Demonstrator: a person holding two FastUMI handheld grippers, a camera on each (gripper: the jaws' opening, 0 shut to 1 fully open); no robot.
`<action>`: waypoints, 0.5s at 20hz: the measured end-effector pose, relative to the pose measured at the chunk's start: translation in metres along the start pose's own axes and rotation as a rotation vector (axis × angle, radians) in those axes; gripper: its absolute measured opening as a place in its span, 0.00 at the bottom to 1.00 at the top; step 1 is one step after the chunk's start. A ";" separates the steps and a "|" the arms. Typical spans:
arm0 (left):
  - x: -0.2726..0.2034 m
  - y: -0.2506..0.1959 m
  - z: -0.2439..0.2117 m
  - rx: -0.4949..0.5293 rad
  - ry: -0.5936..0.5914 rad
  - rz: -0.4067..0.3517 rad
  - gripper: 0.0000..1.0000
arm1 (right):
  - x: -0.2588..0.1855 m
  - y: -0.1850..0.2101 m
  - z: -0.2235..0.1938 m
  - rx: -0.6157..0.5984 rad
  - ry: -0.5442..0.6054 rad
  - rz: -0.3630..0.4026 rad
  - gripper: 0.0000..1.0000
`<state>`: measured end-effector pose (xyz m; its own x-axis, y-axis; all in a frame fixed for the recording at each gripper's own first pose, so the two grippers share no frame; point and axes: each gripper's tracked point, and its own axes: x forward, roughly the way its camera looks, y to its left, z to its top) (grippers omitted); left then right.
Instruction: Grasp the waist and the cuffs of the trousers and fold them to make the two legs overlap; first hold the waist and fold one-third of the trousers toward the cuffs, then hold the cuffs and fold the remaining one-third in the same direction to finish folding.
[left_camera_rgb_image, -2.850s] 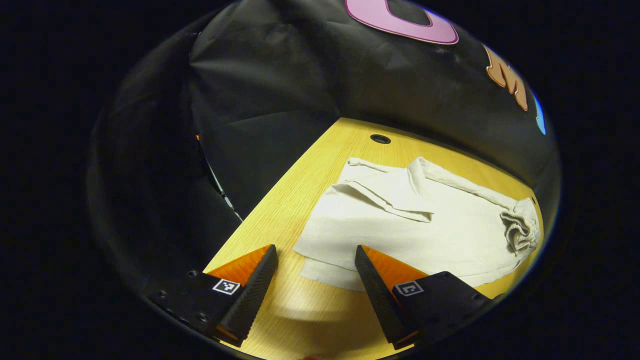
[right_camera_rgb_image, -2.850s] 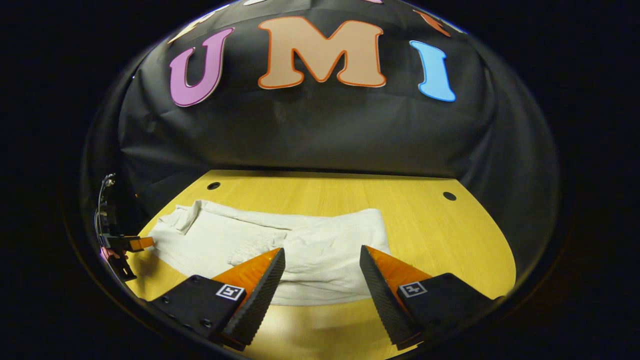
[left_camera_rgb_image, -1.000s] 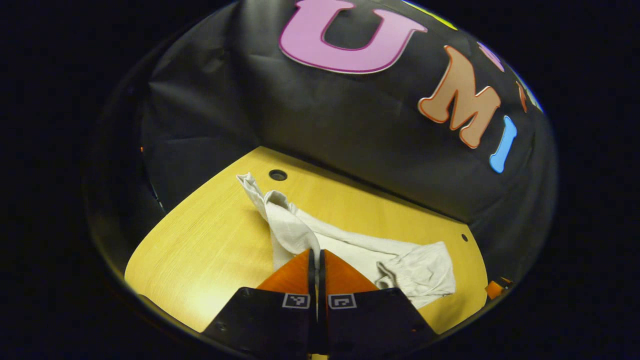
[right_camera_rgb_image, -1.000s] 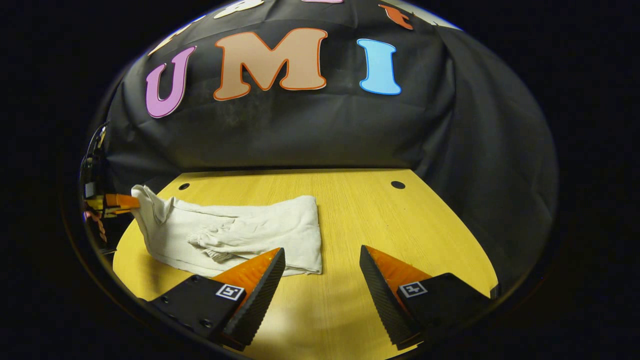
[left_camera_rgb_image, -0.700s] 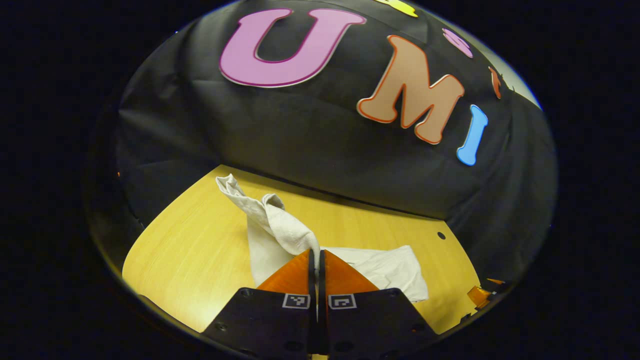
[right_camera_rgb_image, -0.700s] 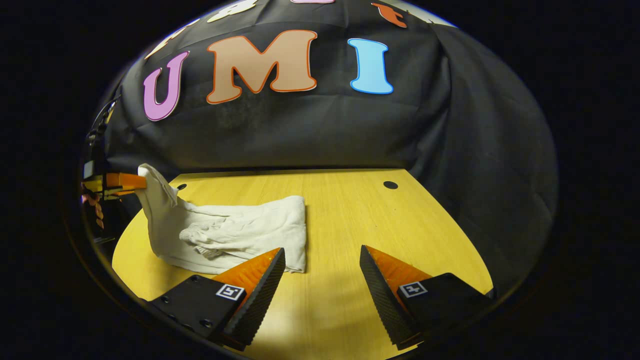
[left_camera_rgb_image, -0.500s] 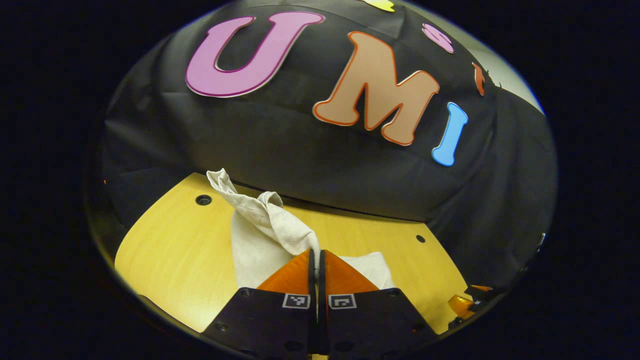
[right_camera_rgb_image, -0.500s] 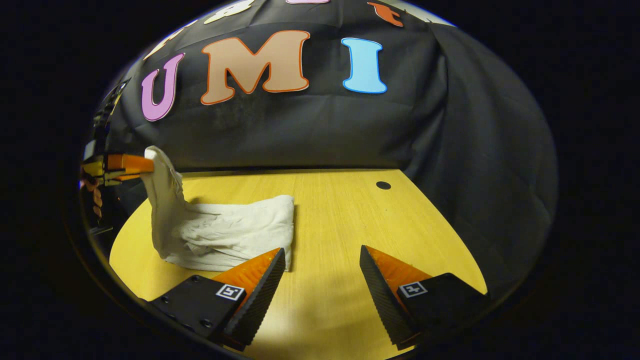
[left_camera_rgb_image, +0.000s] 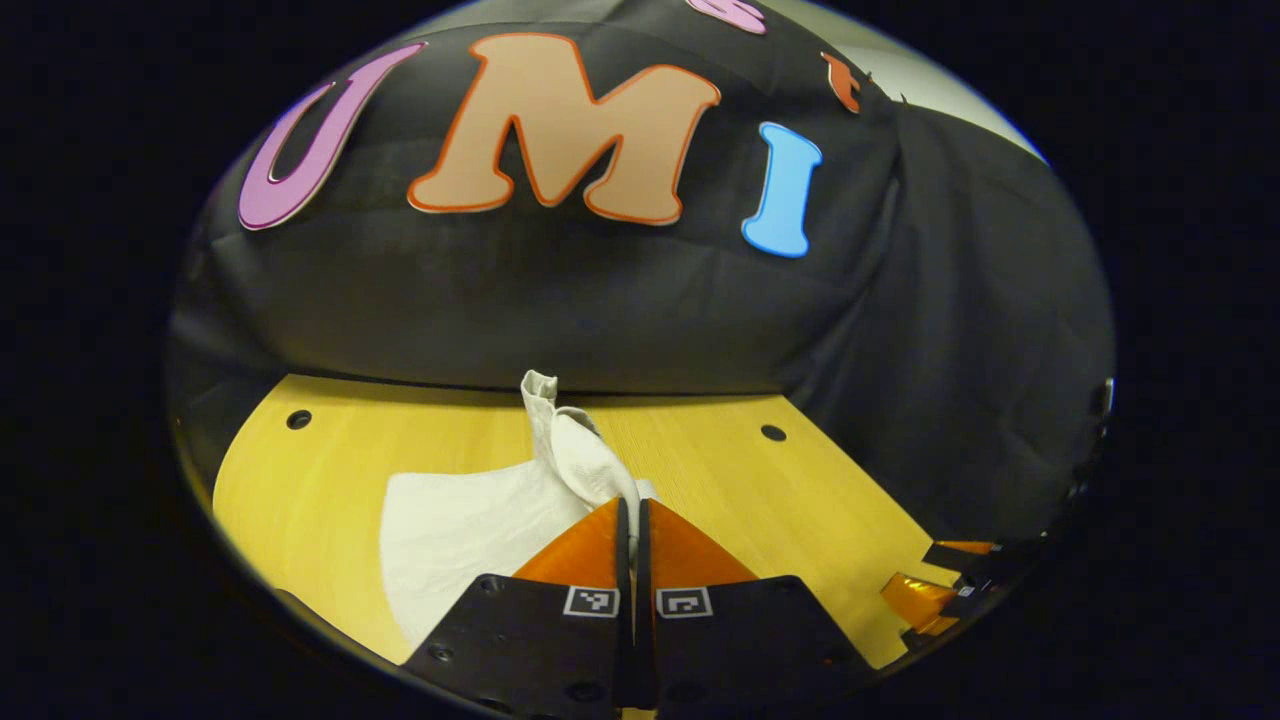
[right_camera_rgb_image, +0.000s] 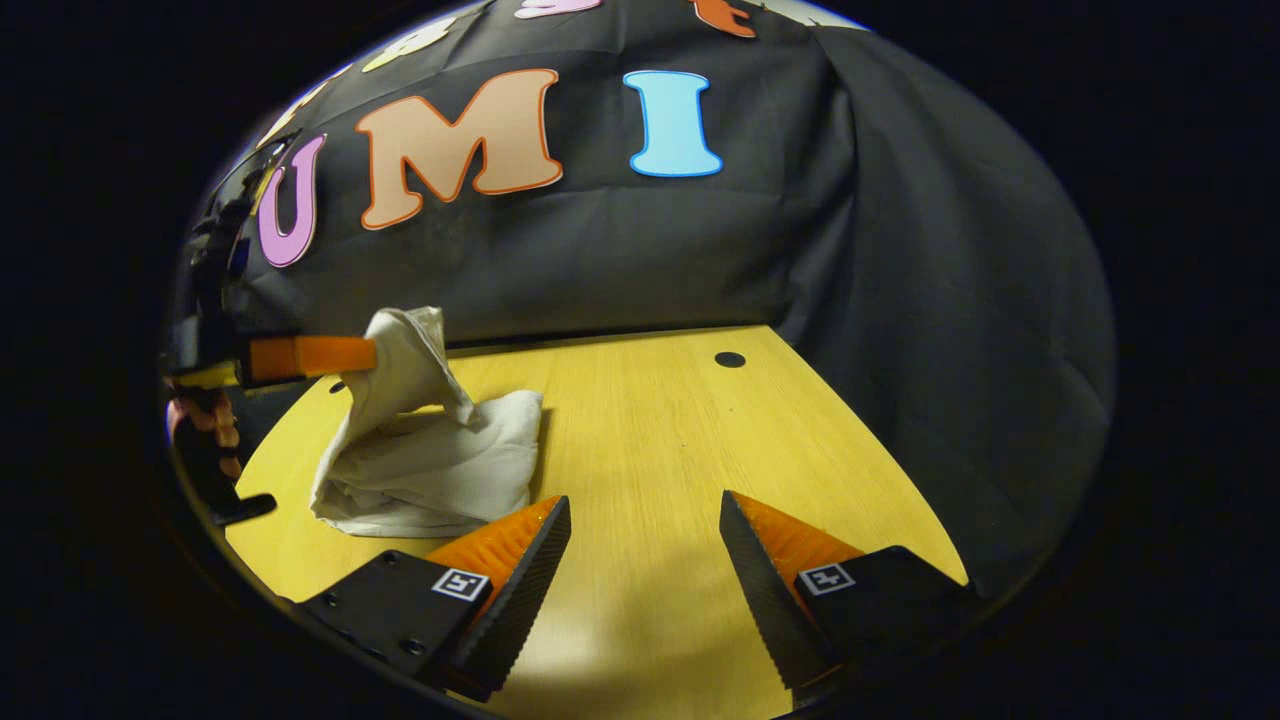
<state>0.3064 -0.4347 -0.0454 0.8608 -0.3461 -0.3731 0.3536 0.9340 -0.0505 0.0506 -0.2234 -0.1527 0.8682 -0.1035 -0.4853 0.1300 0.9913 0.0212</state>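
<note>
The cream trousers (right_camera_rgb_image: 430, 455) lie partly folded on the left of the wooden table (right_camera_rgb_image: 650, 450). My left gripper (left_camera_rgb_image: 632, 505) is shut on their cuff end (left_camera_rgb_image: 575, 450), which rises from its fingertips above the folded pile (left_camera_rgb_image: 470, 530). In the right gripper view the left gripper (right_camera_rgb_image: 365, 355) holds that end lifted over the pile, with a hand (right_camera_rgb_image: 205, 420) behind it. My right gripper (right_camera_rgb_image: 645, 510) is open above bare wood to the right of the trousers, nothing between its fingers. The right gripper (left_camera_rgb_image: 935, 590) also appears at the lower right of the left gripper view.
The table has small round holes (right_camera_rgb_image: 729, 359) (left_camera_rgb_image: 298, 419) near its far edge. The black cloth wall (right_camera_rgb_image: 620, 250) stands close behind and wraps round the right side. Bare wood stretches right of the trousers.
My left gripper has carried the cuff end up and to the right, over the folded pile. The right gripper has drifted right, away from the trousers, still open.
</note>
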 end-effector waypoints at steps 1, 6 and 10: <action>0.004 -0.003 -0.016 0.009 0.024 -0.004 0.00 | -0.001 -0.005 -0.002 -0.001 0.003 -0.002 0.97; 0.010 -0.030 -0.067 -0.008 0.108 -0.037 0.06 | -0.004 -0.019 -0.004 -0.020 0.010 -0.007 0.94; -0.004 -0.026 -0.063 -0.015 0.079 -0.063 0.58 | -0.007 -0.006 0.005 -0.019 -0.016 0.020 0.94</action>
<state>0.2704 -0.4519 -0.1006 0.8053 -0.3963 -0.4410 0.3998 0.9122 -0.0897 0.0461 -0.2288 -0.1448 0.8779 -0.0849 -0.4712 0.1039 0.9945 0.0144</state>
